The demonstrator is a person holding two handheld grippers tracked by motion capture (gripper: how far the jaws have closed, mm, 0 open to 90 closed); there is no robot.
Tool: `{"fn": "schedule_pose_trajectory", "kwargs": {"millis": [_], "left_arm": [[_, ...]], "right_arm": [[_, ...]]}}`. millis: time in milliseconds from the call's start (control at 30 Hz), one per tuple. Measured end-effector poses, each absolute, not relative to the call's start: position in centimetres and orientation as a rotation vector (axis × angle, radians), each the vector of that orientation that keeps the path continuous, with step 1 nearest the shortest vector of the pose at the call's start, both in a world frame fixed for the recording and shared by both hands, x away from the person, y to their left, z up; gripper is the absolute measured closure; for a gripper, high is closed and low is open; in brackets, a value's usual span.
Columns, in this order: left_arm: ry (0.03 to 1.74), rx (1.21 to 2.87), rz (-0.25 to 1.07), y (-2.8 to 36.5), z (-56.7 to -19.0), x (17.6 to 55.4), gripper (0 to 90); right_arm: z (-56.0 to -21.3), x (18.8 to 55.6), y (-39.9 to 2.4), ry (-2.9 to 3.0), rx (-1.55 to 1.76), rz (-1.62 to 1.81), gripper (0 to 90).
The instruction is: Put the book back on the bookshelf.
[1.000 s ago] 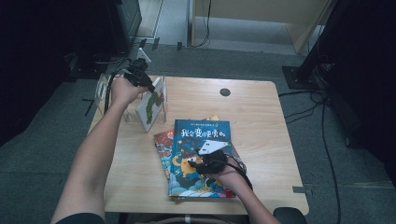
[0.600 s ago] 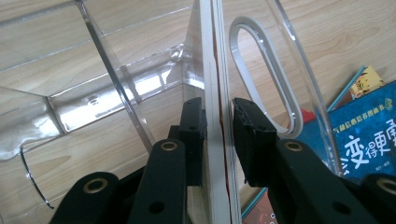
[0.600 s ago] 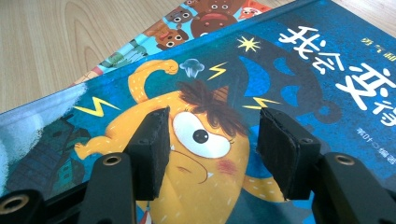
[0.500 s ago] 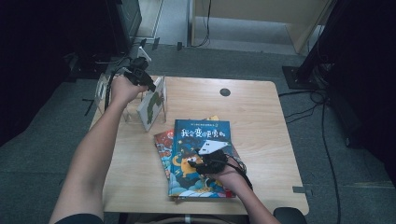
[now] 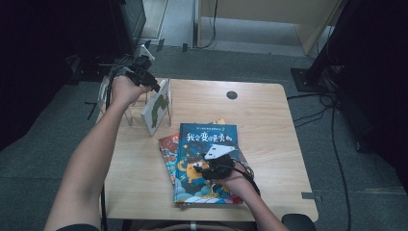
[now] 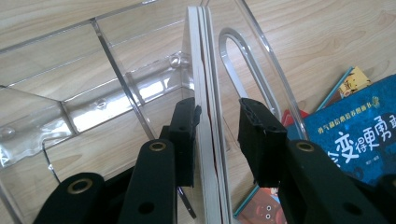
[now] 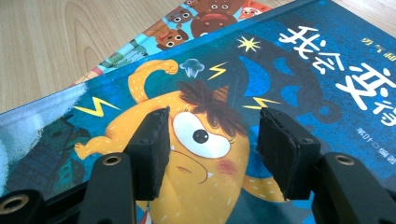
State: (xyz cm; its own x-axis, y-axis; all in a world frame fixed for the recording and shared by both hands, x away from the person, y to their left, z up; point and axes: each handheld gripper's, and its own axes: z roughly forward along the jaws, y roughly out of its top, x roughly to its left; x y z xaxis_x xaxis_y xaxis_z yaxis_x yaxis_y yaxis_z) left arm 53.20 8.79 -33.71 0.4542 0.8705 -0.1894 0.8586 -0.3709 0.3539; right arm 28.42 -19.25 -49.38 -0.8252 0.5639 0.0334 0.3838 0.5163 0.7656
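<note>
Clear rack wall flanks the upright book. Left hand-held gripper jaws just opening, straddling it. Right hand-held gripper half-open, empty, over blue book on worktop.

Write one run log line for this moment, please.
left gripper: jaws just opening around upright book in clear rack | right gripper: open, over blue book | stack on table

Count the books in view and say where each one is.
3: one upright book in the clear rack; the blue book atop a red-covered book on the table. More may hide beneath.
</note>
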Motion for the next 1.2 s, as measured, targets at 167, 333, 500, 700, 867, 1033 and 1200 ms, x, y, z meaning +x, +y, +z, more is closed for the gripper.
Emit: {"fn": "schedule_pose_trajectory", "kwargs": {"millis": [167, 333, 500, 700, 867, 1033, 1200], "left_arm": [[1.43, 2.312, 0.07, 8.5, -33.0, 52.3, 65.6], [1.395, 2.297, 0.054, 8.3, -32.9, 50.7, 66.0], [1.364, 2.284, 0.039, 8.6, -33.1, 49.2, 65.4], [1.296, 2.276, 0.034, 8.7, -33.2, 47.2, 64.2], [1.237, 2.262, 0.005, 8.7, -33.4, 45.4, 65.3], [1.179, 2.292, 0.032, 8.0, -33.8, 43.4, 65.7], [1.135, 2.289, 0.019, 7.5, -34.7, 42.1, 65.1]], "right_arm": [[-49.4, 28.4, -19.3, 2.538, 0.806, 1.2, 44.1], [-49.4, 28.4, -19.3, 2.539, 0.811, 1.201, 44.0], [-49.4, 28.5, -19.3, 2.541, 0.811, 1.208, 43.6], [-49.4, 29.0, -19.3, 2.544, 0.834, 1.231, 43.6], [-49.3, 29.4, -19.3, 2.539, 0.823, 1.205, 44.0], [-49.3, 29.6, -19.2, 2.535, 0.838, 1.194, 44.2], [-49.2, 29.7, -19.4, 2.533, 0.858, 1.199, 44.2]]}}
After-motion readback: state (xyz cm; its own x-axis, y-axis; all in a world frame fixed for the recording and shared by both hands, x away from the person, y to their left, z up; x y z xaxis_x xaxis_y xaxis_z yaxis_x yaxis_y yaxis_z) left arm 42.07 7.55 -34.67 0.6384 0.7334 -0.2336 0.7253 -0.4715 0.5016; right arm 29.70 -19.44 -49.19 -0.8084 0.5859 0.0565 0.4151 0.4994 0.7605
